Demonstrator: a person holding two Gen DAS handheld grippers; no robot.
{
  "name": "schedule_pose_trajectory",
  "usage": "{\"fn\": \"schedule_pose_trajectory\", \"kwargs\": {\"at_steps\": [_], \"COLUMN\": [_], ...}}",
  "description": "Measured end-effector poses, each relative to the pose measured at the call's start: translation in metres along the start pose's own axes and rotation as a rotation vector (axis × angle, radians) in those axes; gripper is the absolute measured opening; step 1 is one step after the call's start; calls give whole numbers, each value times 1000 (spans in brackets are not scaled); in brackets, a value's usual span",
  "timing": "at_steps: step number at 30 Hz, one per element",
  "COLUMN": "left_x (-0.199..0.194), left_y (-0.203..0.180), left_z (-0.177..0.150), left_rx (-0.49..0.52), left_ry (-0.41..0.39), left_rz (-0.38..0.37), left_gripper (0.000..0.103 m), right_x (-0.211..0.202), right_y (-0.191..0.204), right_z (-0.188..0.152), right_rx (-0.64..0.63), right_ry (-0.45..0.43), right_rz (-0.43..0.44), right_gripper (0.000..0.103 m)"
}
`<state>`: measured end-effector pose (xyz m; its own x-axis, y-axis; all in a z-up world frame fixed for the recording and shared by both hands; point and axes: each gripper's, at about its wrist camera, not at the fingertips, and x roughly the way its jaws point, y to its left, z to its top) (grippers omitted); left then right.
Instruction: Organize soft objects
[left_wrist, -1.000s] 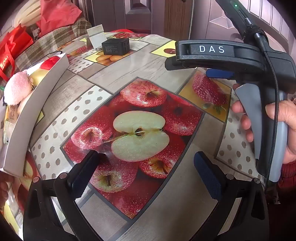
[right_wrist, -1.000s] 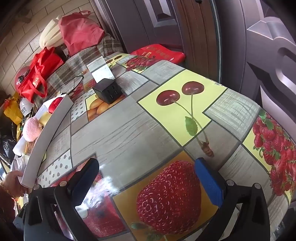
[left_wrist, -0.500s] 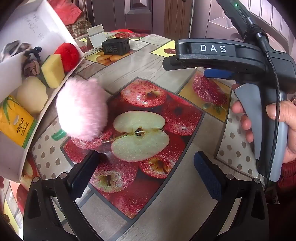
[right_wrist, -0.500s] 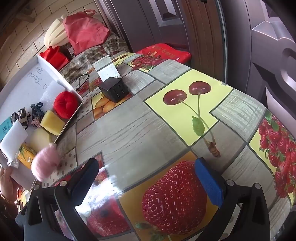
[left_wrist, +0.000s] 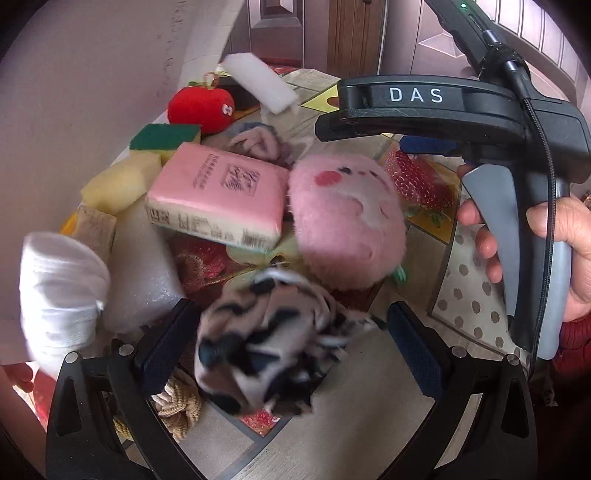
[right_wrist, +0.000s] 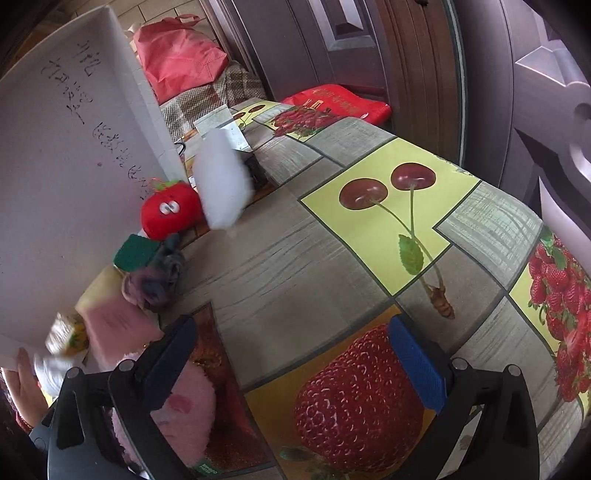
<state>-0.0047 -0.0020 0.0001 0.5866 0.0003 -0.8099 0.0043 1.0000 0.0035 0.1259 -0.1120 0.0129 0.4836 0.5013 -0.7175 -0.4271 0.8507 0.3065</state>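
Soft things tumbling from tipped white box (left_wrist: 92, 92) onto bench (right_wrist: 295, 258): pink plush (left_wrist: 347, 221), tissue pack (left_wrist: 218, 192), blurred spotted scrunchie (left_wrist: 258, 339). Left gripper (left_wrist: 291, 343), right gripper (right_wrist: 295, 362): jaws wide apart, holding nothing.

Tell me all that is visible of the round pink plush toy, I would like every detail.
The pink plush toy is a round, fluffy ball of long soft pile. Its face shows a red cheek spot, small dark marks and paler patches. It lies on the fruit-print tablecloth, its side against the pink tissue pack, ahead of the left gripper's open jaws. A small green tag pokes out at its lower edge. No gripper touches it.
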Motion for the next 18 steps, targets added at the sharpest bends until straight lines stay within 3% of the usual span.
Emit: {"fn": "schedule_pose_trajectory", "kwargs": {"at_steps": [18], "left_x": [0], "left_y": [-1], "left_z": [-1], "left_rx": [-1], "left_ry": [1], "left_rz": [-1], "left_gripper": [102], "right_x": [1], "right_y": [2], "right_z": [0], "right_rx": [2], "right_ry": [0], "right_rz": [0], "right_gripper": [103]}}
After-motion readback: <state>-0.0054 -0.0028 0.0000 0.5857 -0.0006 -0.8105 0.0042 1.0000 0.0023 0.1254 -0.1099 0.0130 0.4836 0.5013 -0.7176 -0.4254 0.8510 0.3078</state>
